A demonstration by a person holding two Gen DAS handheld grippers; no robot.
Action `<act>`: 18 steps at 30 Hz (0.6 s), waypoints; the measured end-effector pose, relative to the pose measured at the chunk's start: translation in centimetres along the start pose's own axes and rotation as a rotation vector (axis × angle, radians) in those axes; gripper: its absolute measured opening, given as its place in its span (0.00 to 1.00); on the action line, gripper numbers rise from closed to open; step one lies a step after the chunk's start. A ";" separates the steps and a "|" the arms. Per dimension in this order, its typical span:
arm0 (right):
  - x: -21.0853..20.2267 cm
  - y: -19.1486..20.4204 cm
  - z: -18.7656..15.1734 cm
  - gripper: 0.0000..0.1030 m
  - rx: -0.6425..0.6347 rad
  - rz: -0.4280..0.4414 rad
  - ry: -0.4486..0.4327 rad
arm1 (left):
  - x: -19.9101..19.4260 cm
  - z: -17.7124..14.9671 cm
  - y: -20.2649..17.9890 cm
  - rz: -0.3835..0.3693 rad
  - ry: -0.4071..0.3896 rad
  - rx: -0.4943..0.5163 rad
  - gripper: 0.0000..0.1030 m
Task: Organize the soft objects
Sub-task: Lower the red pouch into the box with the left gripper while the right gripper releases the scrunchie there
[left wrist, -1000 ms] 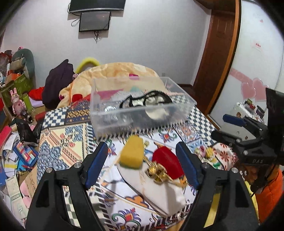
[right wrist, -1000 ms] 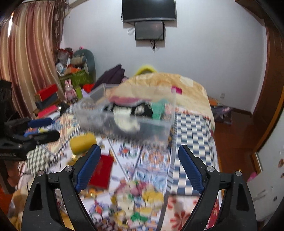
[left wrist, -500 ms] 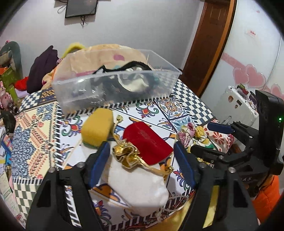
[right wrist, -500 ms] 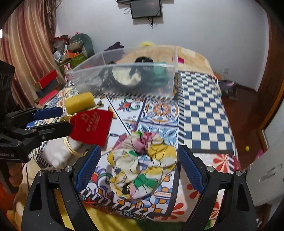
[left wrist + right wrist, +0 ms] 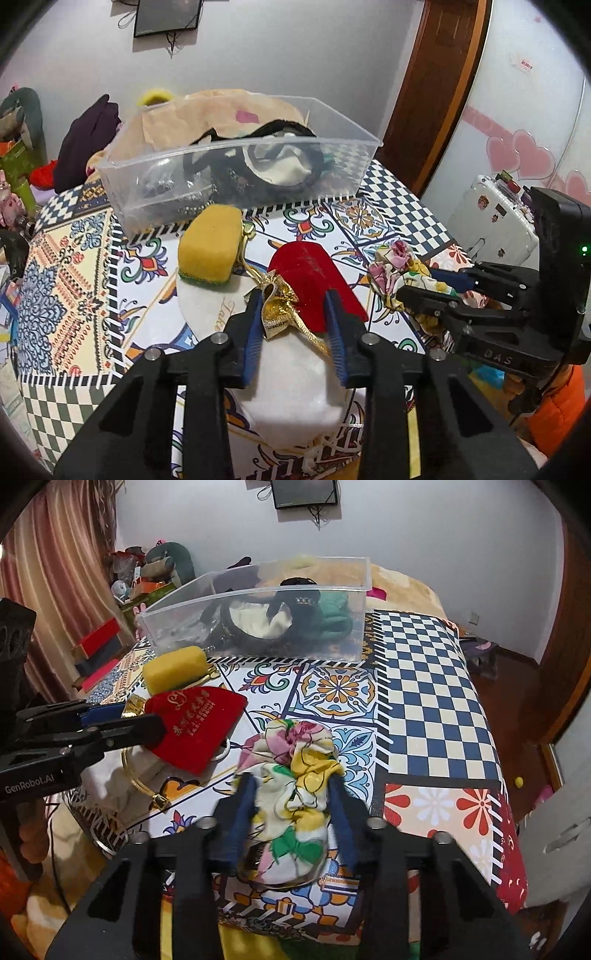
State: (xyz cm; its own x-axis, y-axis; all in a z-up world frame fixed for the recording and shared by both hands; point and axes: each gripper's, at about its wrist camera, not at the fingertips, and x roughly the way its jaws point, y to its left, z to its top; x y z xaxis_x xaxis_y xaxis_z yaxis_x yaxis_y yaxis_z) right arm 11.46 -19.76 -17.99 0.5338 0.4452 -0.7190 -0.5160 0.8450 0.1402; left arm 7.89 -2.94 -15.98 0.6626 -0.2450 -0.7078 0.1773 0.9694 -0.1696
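At the near edge of the patterned tabletop [image 5: 417, 686], the right tool [image 5: 291, 790] is closed around a floral fabric scrunchie [image 5: 295, 775], which is pinched between the two blue-padded fingers [image 5: 243, 812] and rests on the tabletop surface. Toward the near left corner, the left tool [image 5: 293, 314] is seen narrowed around a gold drawstring pouch [image 5: 277, 310] and the near end of a red velvet pouch [image 5: 314, 280]; whether the pads actually press on them cannot be told. Both pouches lie on a white cloth bag [image 5: 295, 387] that reaches the near edge. Just beyond, a yellow sponge [image 5: 210, 247] with a green underside sits partly on the white bag, beside a gold cord. Farther back, near the far edge, a clear plastic bin [image 5: 236, 184] is placed, in which black, cream and green soft items are held. Behind it, an orange blanket [image 5: 399, 579] and a wall-mounted screen [image 5: 304, 493] are visible.
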 end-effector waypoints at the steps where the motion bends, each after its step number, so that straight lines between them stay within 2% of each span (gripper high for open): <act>1: -0.1 0.0 0.1 0.21 0.000 0.002 -0.002 | -0.3 0.1 0.0 -0.001 -0.008 0.001 0.28; 5: -0.5 -0.1 0.5 0.17 0.004 0.000 -0.027 | -1.6 0.5 0.1 -0.001 -0.043 0.001 0.26; 18: -3.8 0.5 4.7 0.16 -0.013 -0.003 -0.193 | -5.7 4.1 0.8 0.027 -0.196 0.005 0.26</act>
State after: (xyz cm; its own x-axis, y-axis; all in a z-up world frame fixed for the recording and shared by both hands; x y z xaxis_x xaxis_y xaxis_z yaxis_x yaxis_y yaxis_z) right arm 12.32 -19.66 -11.98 0.6528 0.4926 -0.5754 -0.5227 0.8428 0.1285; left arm 7.23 -0.87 -9.26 0.7961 -0.2175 -0.5647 0.1608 0.9757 -0.1491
